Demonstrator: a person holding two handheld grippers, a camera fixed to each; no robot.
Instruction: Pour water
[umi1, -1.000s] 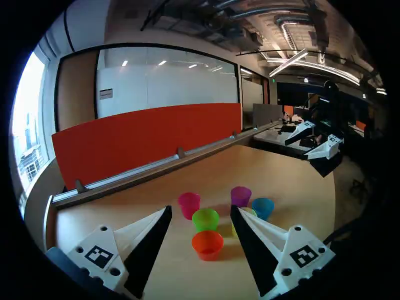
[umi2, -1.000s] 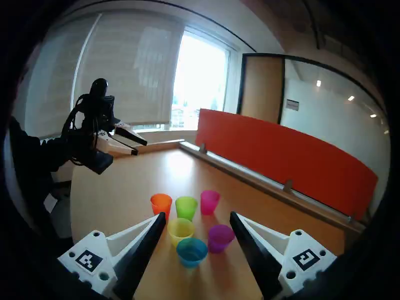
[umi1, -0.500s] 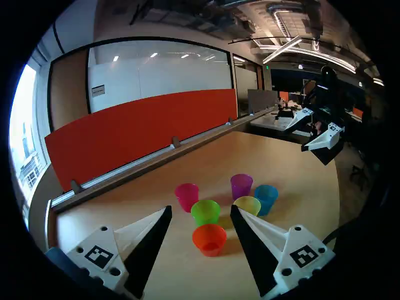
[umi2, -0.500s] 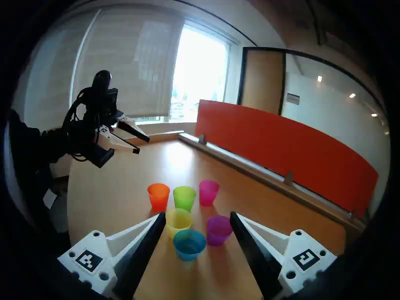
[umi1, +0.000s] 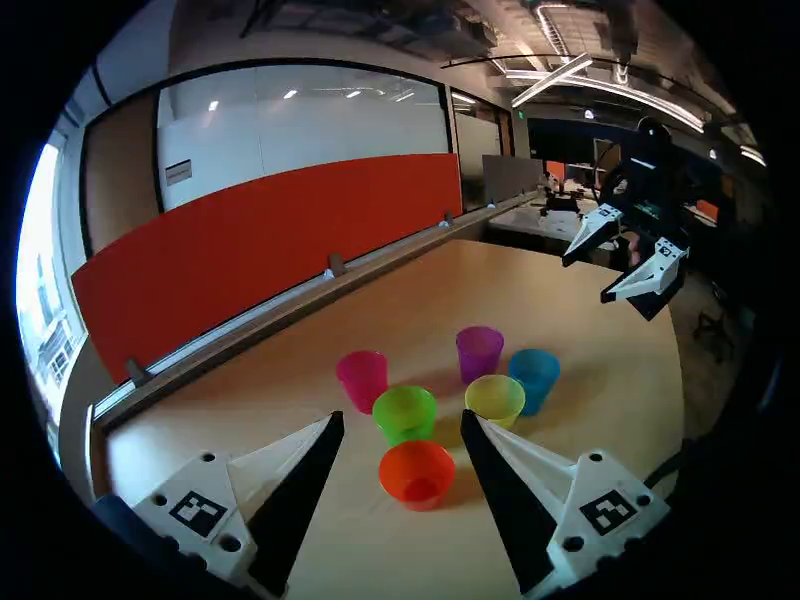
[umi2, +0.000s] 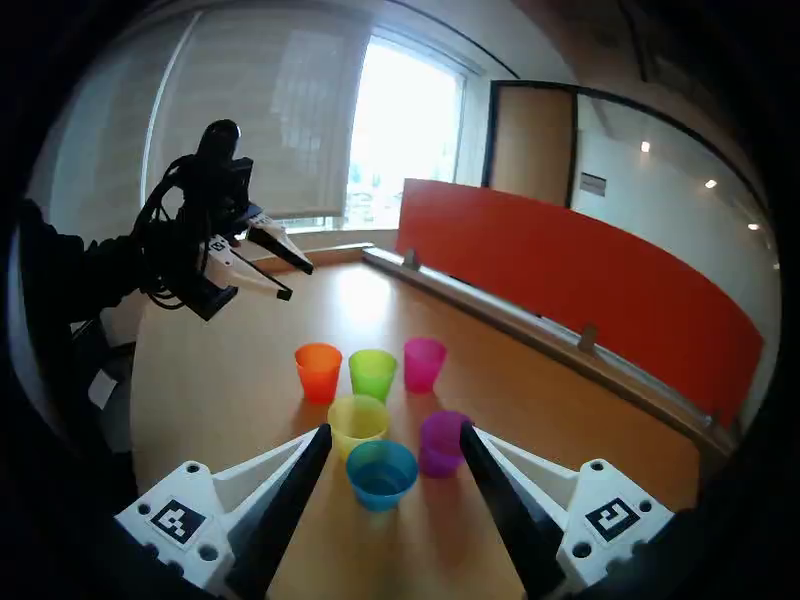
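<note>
Several small plastic cups stand grouped on a wooden table (umi1: 600, 390). In the left gripper view the orange cup (umi1: 418, 475) sits nearest, between the open fingers of my left gripper (umi1: 400, 430); behind it are the green (umi1: 405, 414), pink (umi1: 362, 379), yellow (umi1: 494, 399), purple (umi1: 479, 352) and blue (umi1: 534, 378) cups. In the right gripper view the blue cup (umi2: 381, 474) lies between the open fingers of my right gripper (umi2: 394, 442), with the yellow (umi2: 358, 423), purple (umi2: 444, 441), orange (umi2: 318, 371), green (umi2: 372, 373) and pink (umi2: 424, 362) cups beyond. Each gripper hovers above the table, holding nothing.
A red divider panel (umi1: 260, 245) on a metal rail runs along the table's far edge. The right gripper (umi1: 625, 262) shows at the far right of the left gripper view. The left gripper (umi2: 262, 257), held by a dark-sleeved arm, appears at left in the right gripper view. A bright window (umi2: 405, 140) is behind.
Both grippers have drawn a little closer to the cups and tilted downward. The cups have stayed in place and both grippers remain open.
</note>
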